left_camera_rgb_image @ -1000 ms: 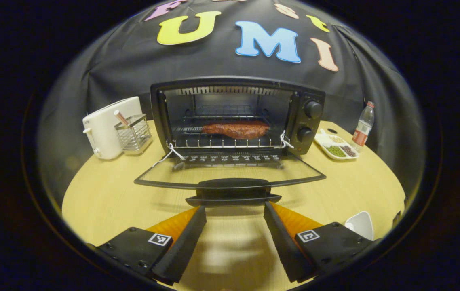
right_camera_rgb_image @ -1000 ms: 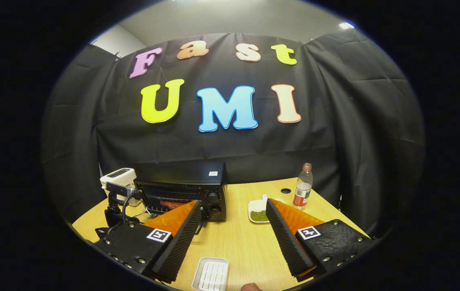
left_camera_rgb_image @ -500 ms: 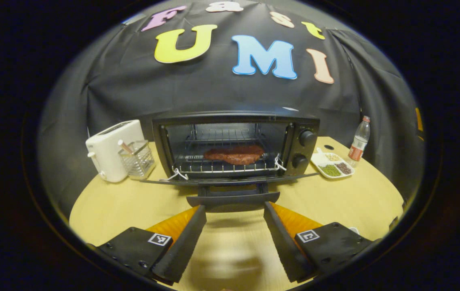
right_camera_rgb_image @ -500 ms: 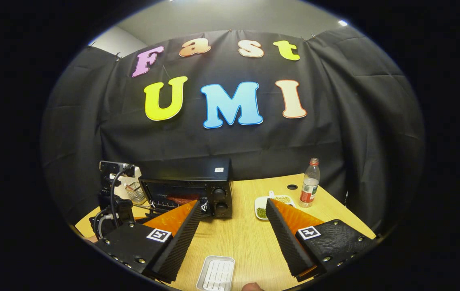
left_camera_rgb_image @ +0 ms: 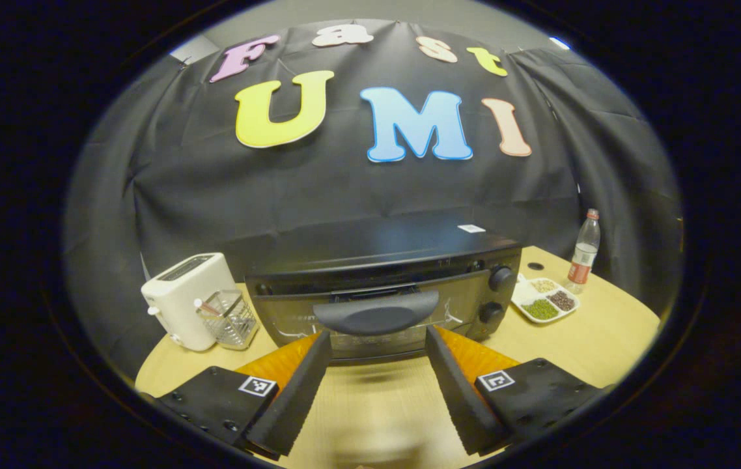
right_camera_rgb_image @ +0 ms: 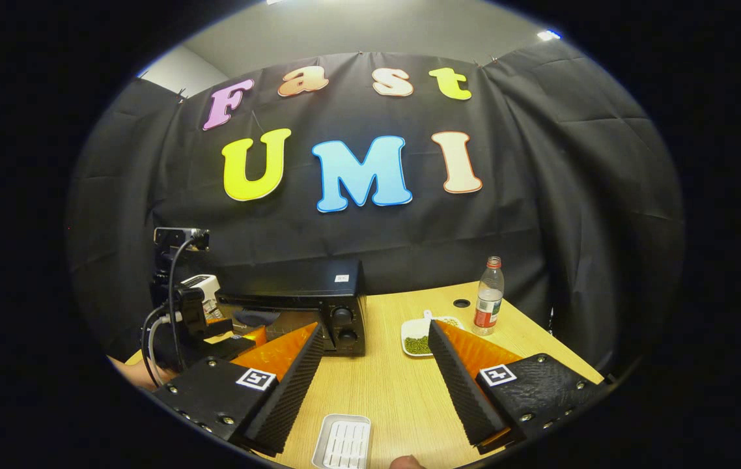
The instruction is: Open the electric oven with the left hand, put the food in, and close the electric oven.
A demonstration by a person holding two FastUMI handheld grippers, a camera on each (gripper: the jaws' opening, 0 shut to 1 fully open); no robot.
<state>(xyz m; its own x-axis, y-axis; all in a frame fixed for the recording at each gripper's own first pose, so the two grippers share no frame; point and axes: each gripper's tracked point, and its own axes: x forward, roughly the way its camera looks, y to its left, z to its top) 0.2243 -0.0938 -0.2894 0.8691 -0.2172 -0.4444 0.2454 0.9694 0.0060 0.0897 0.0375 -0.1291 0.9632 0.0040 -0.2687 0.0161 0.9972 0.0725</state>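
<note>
The black electric oven [left_camera_rgb_image: 383, 260] stands at the middle of the round wooden table [left_camera_rgb_image: 579, 339]. Its glass door [left_camera_rgb_image: 292, 316] is almost upright, with a thin gap left along the top edge. The door's black handle [left_camera_rgb_image: 376, 312] sits just above and between the tips of my left gripper [left_camera_rgb_image: 376, 337], which is open and touches the handle from below. The food is hidden behind the door. In the right gripper view the oven [right_camera_rgb_image: 299, 293] is at the left, the left gripper [right_camera_rgb_image: 181, 312] is in front of it, and my right gripper [right_camera_rgb_image: 376, 333] hangs open and holds nothing.
A white toaster [left_camera_rgb_image: 181, 299] and a wire basket [left_camera_rgb_image: 227, 319] stand left of the oven. To its right are a divided dish of beans [left_camera_rgb_image: 543, 303] and a plastic bottle [left_camera_rgb_image: 584, 251]. A small white tray [right_camera_rgb_image: 343, 444] lies near the right gripper.
The oven door has swung up from lying flat open to almost shut, with the left gripper rising under its handle. The meat on the rack is now out of sight. The right gripper barely moved.
</note>
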